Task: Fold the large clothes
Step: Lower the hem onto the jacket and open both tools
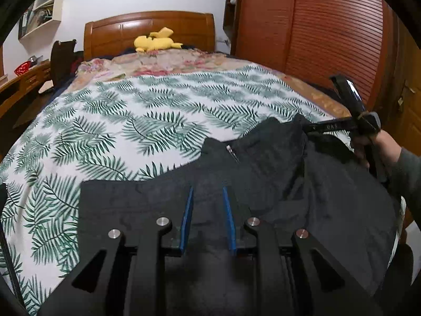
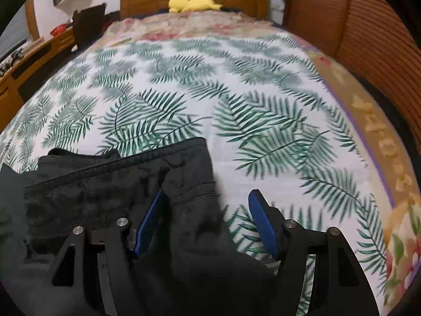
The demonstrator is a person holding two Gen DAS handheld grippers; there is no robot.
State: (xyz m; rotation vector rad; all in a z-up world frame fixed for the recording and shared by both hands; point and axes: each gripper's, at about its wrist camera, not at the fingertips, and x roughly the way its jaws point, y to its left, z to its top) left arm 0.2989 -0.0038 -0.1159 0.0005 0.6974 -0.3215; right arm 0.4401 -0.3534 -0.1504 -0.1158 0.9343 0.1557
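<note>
A black zip-up garment [image 1: 276, 173] lies on the leaf-print bedspread [image 1: 131, 121] at the near edge of the bed, its zipper pull [image 1: 232, 150] facing up. My left gripper [image 1: 208, 192] sits low over the garment's near fold, its blue pads close together with black cloth pinched between them. In the right wrist view the garment [image 2: 105, 189] fills the lower left. My right gripper [image 2: 207, 194] stands wide open over a cuffed sleeve end [image 2: 194, 184], which lies loose beside the left pad [image 2: 150, 216]. In the left wrist view, a hand [image 1: 368, 144] holds the right gripper [image 1: 313, 129] at the garment's far right corner.
A yellow plush toy [image 1: 155, 42] lies by the wooden headboard [image 1: 147, 29]. A floral blanket [image 1: 168, 63] covers the head end of the bed. A slatted wooden wardrobe [image 1: 329, 31] stands close along the right side. A desk with a red basket [image 1: 22, 68] and a dark chair [image 1: 61, 58] are on the left.
</note>
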